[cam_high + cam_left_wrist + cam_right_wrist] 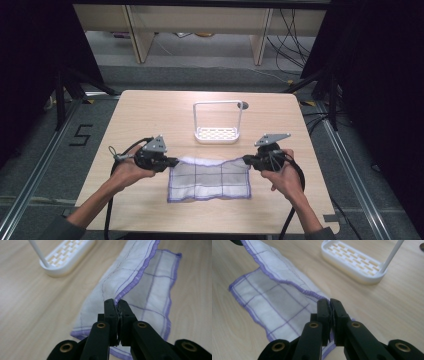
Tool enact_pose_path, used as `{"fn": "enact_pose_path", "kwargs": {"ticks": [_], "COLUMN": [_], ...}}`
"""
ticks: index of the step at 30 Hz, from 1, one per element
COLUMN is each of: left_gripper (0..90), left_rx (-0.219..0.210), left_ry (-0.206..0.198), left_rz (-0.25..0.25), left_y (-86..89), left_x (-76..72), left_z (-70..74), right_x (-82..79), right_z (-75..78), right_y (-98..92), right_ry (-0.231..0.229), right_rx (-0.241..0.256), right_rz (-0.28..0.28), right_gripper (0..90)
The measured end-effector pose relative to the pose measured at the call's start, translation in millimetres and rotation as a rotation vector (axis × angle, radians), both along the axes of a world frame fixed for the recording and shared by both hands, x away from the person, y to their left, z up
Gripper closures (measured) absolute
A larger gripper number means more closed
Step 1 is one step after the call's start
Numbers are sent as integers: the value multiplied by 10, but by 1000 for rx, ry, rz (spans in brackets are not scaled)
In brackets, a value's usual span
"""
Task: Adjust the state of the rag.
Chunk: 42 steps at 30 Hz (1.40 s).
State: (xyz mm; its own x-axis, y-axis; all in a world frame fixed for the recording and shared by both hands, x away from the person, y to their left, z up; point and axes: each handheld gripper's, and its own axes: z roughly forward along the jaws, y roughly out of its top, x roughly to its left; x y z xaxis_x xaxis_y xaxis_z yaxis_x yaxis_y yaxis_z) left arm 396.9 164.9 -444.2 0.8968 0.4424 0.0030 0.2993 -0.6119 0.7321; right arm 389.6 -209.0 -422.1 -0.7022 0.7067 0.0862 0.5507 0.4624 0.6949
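A white cloth [210, 179] with purple edging and grid lines lies near the table's front, its far edge lifted and stretched between both grippers. My left gripper [172, 161] is shut on the cloth's far left corner; in the left gripper view the jaws pinch the purple hem of the cloth [140, 277] at my left gripper [117, 305]. My right gripper [247, 161] is shut on the far right corner; the right gripper view shows the cloth [274, 295] running away from my right gripper [329, 303].
A white slotted rack [216, 134] with a tall wire handle stands on the wooden table [150, 115] just behind the cloth, also seen as the rack [66, 258] and the rack [354, 262]. A small dark disc [244, 105] lies behind it.
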Motion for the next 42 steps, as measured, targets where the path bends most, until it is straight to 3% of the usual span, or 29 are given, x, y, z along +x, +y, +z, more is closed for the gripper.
{"fn": "enact_pose_path", "kwargs": {"ticks": [1,3,4,5,6,7,8,11,13,14,17,18,20,21,22,23,24,26,27,28,29,32,33,35,36,38,41,42], "left_gripper": [869,868,868,867,866,865,865,864,864,862,858,845,796,748,688,618,543,422,391,372,355,338,337,330,328,328,327,326], "left_rx": [-14,12,1,12,11,-8,-2,-5,23,36,56,71,74,55,39,14,9,-31,-48,-67,-85,-86,-86,-58,-81,-29,-8,4], "left_ry": [12,12,19,22,18,41,37,47,35,24,30,28,46,69,77,88,91,94,86,84,69,44,44,48,58,57,66,76], "left_rz": [3,-18,-23,-37,-39,-24,-37,-34,-48,-55,-65,-90,-90,-90,-83,-69,-63,-24,-16,9,19,74,103,157,185,205,235,231], "left_y": [-5,11,10,18,18,14,21,4,-3,-4,-14,-15,-29,-34,-32,-24,-12,26,51,73,94,136,137,138,125,130,104,87], "left_x": [-72,-147,-198,-254,-288,-348,-366,-430,-459,-467,-502,-498,-526,-535,-541,-544,-538,-519,-495,-475,-434,-296,-242,-109,-71,54,172,211], "left_z": [-68,-155,-211,-273,-312,-372,-408,-485,-497,-502,-516,-528,-577,-601,-608,-595,-573,-485,-434,-384,-338,-239,-228,-234,-251,-292,-382,-418], "right_x": [-37,-128,-151,-173,-216,-240,-276,-334,-391,-419,-507,-530,-568,-581,-601,-605,-637,-643,-647,-665,-659,-644,-646,-635,-632,-639,-646,-636], "right_z": [-28,-115,-161,-216,-247,-269,-312,-402,-442,-472,-500,-529,-573,-607,-602,-616,-607,-561,-533,-479,-463,-466,-485,-558,-599,-658,-686,-710], "right_y": [0,1,12,15,11,11,8,-5,-20,-13,-3,-8,-9,-11,-23,-39,-49,-117,-141,-174,-196,-204,-181,-124,-85,-17,23,26], "right_ry": [3,18,10,-10,11,10,8,-1,18,-2,8,-7,9,1,34,37,54,19,7,13,-14,-13,10,30,36,49,96,81], "right_rx": [-2,-20,-5,-18,-49,-56,-53,-55,-52,-45,-67,-82,-71,-59,-61,-61,-28,-1,31,26,28,-3,-18,-34,-45,-48,-69,-70], "right_rz": [9,31,38,60,69,65,71,74,61,63,86,92,83,70,54,46,5,-18,-32,-64,-88,-150,-167,-171,-164,-161,-172,-176], "right_gripper": [868,867,866,865,864,863,863,863,863,863,857,841,791,732,668,617,579,531,517,496,484,473,468,460,454,448,427,417]}}
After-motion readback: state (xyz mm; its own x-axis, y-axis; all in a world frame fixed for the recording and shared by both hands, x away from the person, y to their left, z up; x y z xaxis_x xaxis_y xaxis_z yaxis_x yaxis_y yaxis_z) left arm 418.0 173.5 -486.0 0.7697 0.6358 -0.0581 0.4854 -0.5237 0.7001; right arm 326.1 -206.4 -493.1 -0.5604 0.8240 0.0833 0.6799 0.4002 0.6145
